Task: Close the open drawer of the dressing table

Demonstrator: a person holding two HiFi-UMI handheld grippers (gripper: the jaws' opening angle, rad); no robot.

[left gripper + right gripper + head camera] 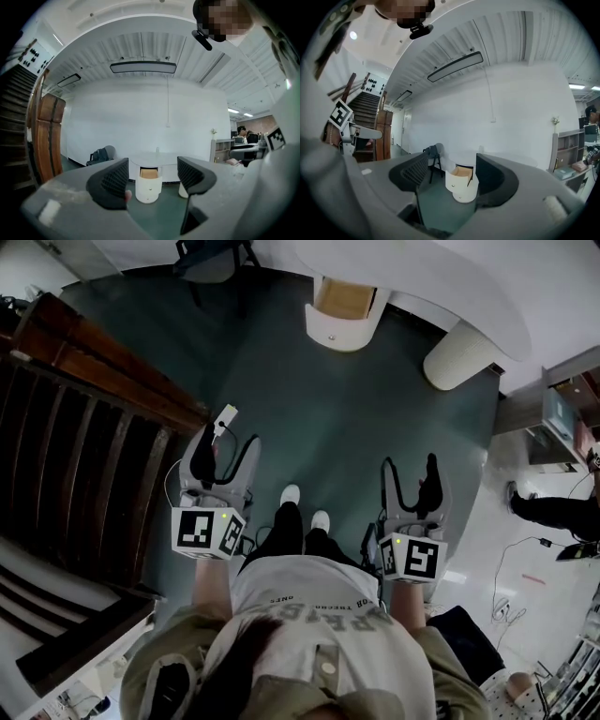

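1. The left tool (228, 454) holds its grey jaws spread wide with nothing between them. In the left gripper view only the far room shows through the gap of this tool (154, 177).
2. The right tool (411, 474) is just as spread and empty (452, 174). It is held in front of the body, level with the other, which looks like a carrying pose since nothing lies within reach.
3. Both tools aim forward, so each gripper view frames the rounded white drawer with a pale wooden inside (148, 187) (461, 183) between the jaws.
4. That drawer (342, 315) stands pulled out from under the curved white table (450, 282). It is well apart from both tools, across the dark green floor (328, 418).
5. Closing has probably not begun: the person must walk up first. A push on the rounded front should then do, with no grip needed.
6. The dark wooden staircase (75, 456) on the left lies clear of that path.
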